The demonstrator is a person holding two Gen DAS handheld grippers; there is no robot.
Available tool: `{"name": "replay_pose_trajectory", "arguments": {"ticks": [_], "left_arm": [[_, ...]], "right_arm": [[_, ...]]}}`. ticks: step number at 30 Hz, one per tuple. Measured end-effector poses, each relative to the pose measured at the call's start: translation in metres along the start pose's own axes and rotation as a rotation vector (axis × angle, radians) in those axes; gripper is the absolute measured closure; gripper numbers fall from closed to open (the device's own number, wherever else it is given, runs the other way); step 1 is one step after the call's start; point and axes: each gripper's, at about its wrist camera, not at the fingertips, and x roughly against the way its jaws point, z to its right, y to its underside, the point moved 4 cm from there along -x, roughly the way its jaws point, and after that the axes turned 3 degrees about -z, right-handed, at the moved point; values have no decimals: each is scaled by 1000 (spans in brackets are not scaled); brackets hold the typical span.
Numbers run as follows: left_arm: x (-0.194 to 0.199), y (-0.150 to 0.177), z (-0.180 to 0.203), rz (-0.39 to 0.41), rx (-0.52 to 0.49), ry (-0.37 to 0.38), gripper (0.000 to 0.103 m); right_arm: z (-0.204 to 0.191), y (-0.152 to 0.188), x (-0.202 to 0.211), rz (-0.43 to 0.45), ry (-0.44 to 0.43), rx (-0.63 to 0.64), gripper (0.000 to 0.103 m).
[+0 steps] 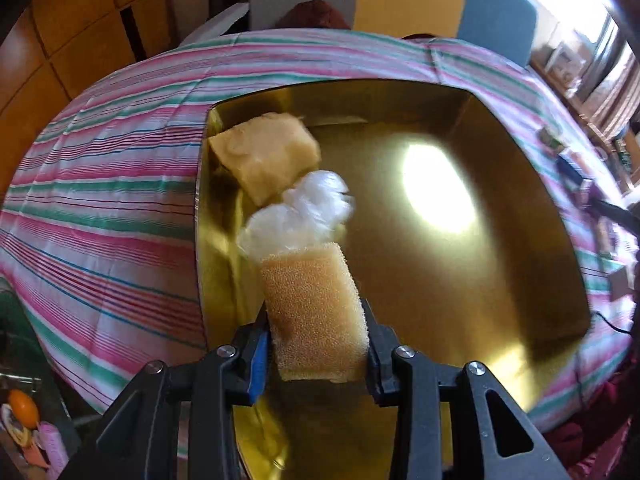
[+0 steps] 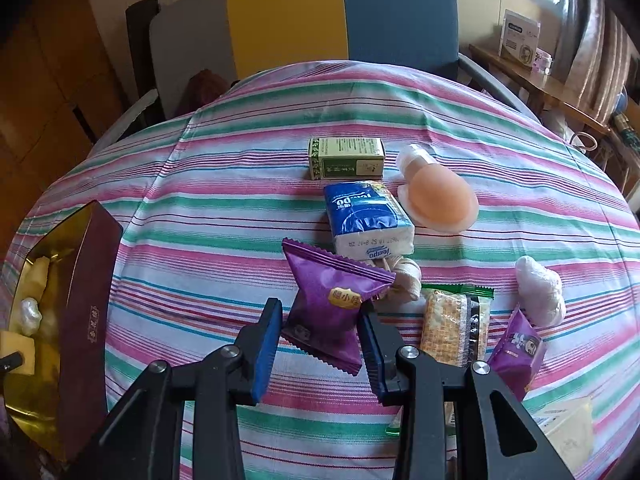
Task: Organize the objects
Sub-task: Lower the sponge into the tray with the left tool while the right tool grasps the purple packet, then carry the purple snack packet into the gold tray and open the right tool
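Striped cloth [image 2: 224,184] in pink, green and white covers the bench, with a yellow and blue chair [image 2: 344,16] behind it.

On the cloth sits the landmark, a gold-lined box [image 1: 440,288], open at the top, with a dark maroon outer wall visible in the right wrist view. Inside the box, against its far-left corner, lies a pale yellow block [image 1: 266,156]; a crumpled clear plastic wad [image 1: 296,216] lies just beside it, nearer the box's middle. The left hand-held gripper [image 1: 316,344] hangs over the box's near-left part, its jaws closed narrowly on a tan sponge [image 1: 312,304], whose far end reaches the plastic wad.

Well to the right of the box, the right hand-held gripper [image 2: 320,344] has both pads pressed on a purple snack packet [image 2: 332,304]. Beyond the packet, farther from the box, lie a blue tissue pack [image 2: 368,216], a green carton [image 2: 346,158] and a peach-coloured dome [image 2: 440,200]. To the packet's right are a cracker packet [image 2: 454,328], a second purple packet [image 2: 518,350] and a white wrapped lump [image 2: 540,296].
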Motion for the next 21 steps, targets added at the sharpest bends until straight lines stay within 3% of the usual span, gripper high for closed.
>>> {"name": "replay_pose_trajectory", "arguments": {"ticks": [4, 9, 15, 21], "left_arm": [[-5, -8, -4, 5, 2, -31, 57], [7, -4, -3, 34, -11, -27, 34], [28, 4, -4, 80, -2, -26, 34], [75, 18, -18, 222, 48, -17, 34]], "right_arm": [[-3, -1, 1, 9, -3, 18, 64], [-4, -2, 3, 19, -4, 24, 64], [-5, -2, 5, 31, -1, 29, 64], [-14, -2, 35, 87, -54, 19, 64]]}}
